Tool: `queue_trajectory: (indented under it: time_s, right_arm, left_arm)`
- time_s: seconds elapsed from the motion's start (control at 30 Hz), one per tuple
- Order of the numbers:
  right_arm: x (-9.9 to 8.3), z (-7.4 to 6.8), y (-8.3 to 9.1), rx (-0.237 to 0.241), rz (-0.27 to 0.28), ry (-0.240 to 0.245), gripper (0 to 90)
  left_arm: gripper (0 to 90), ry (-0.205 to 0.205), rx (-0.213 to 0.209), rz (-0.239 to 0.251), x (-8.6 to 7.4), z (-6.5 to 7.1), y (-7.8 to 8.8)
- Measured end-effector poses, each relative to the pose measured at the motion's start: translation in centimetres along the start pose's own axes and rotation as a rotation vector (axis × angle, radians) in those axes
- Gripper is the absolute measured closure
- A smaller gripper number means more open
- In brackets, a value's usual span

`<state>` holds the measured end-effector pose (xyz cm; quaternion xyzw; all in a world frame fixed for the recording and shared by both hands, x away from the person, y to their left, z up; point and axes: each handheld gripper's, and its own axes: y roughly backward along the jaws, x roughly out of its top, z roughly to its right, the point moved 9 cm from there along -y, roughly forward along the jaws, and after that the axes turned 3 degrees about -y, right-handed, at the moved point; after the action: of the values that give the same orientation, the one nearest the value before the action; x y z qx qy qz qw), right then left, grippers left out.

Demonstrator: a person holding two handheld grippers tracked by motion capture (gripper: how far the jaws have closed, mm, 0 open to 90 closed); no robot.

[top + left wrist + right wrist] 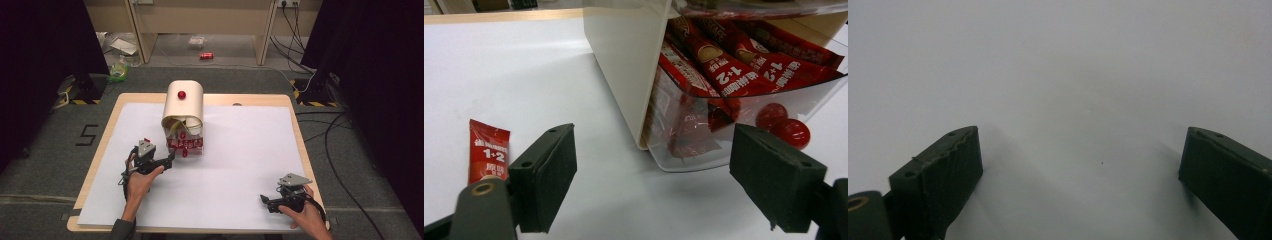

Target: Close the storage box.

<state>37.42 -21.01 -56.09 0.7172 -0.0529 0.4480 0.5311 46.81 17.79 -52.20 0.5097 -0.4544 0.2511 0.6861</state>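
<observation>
A cream box with a rounded lid (184, 102) stands on the white sheet, a red knob (181, 94) on its top. Its clear front drawer (186, 144) is packed with red sachets (724, 75) and carries a red double knob (785, 127). My left gripper (170, 161) sits just left of the drawer's corner, open and holding nothing (653, 160). One loose red sachet (488, 150) lies flat on the sheet outside its left jaw. My right gripper (264, 200) rests near the front right of the table, open over bare white sheet (1080, 150).
The white sheet (240, 150) covers most of the wooden table (95, 165). Cables, black stands and a red can (206, 55) lie on the floor beyond the table's far edge.
</observation>
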Motion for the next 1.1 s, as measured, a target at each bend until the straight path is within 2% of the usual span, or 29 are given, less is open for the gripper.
queue_trajectory:
  time_s: [0.63,1.1]
  right_arm:
    - [0.0,0.0,0.0,0.000,0.000,0.000,4.2]
    - [0.0,0.0,0.0,0.000,0.000,0.000,4.2]
  left_arm:
    - [18.7,0.011,0.013,0.004,0.5,-0.4,-0.9]
    - [19.0,0.024,0.086,0.015,0.9,-1.8,-0.8]
